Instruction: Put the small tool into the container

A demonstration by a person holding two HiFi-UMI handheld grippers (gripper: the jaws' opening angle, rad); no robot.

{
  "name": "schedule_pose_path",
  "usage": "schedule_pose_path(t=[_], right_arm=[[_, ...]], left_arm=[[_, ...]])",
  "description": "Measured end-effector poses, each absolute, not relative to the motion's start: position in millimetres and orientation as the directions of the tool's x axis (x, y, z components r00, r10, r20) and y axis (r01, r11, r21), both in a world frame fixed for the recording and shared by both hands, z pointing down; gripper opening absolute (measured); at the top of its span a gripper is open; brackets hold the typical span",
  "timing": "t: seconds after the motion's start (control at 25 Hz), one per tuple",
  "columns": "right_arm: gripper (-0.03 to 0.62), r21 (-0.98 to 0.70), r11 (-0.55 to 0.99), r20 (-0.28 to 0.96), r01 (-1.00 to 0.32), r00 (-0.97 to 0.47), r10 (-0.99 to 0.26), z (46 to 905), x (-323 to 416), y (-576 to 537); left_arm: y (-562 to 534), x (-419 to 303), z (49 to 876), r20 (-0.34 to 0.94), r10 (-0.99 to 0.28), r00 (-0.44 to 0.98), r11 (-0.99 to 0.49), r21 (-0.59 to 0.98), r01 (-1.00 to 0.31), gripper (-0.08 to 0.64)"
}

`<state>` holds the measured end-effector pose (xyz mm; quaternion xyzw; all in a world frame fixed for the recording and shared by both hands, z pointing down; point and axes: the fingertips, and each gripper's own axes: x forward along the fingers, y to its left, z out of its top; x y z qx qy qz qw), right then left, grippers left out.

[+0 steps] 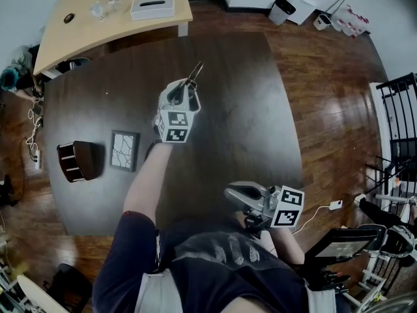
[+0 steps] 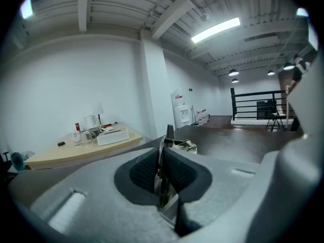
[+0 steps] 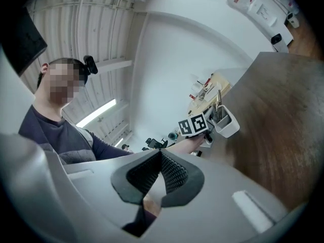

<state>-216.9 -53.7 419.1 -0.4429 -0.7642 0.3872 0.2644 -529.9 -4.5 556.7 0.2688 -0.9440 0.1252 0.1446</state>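
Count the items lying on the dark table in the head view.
2: a dark brown compartmented container near the dark table's left edge, and a square grey-framed patterned tile just right of it. The person's arm may hide more.

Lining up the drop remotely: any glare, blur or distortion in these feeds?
Head view: evenly lit, sharp, dark table edges bowed. Left gripper view: heavy fisheye, black corners, strip light blown out, tool sharp. Right gripper view: same fisheye, tilted.

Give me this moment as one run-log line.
left gripper: shut on small metal tool, over table | right gripper: shut, empty | container: on table's left side, tool not in
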Motion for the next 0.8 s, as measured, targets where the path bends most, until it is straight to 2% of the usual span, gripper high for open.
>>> schedule_pose_path(t=[0.16, 0.4, 0.52, 0.56, 0.8], right_arm=[[-0.002, -0.829, 0.300, 0.057, 0.471, -0.464, 0.884, 422.4, -215.8, -51.8], [-0.002, -0.820, 0.294, 0.045, 0.492, -0.456, 0.889, 420.4, -218.5, -42.7], [-0.002, -0.816, 0.293, 0.042, 0.499, -0.454, 0.890, 420.0, -218.9, -42.0], [-0.002, -0.814, 0.293, 0.041, 0.501, -0.455, 0.889, 419.9, -218.7, -42.0], [-0.002, -0.799, 0.290, 0.020, 0.526, -0.459, 0.888, 416.2, -214.7, -31.1]], left_arm=[[8.3, -526.1, 578.6, 0.403, -0.469, -0.786, 0.821, -0.129, -0.556, 0.038], [15.2, -519.4, 583.9, 0.449, -0.500, -0.740, 0.802, -0.082, -0.591, 0.116], [18.0, -513.2, 578.8, 0.437, -0.537, -0.721, 0.812, 0.038, -0.582, 0.211], [19.4, -512.5, 576.9, 0.435, -0.543, -0.719, 0.816, 0.072, -0.573, 0.222], [35.6, -507.5, 555.1, 0.414, -0.548, -0.727, 0.806, 0.030, -0.590, 0.222]])
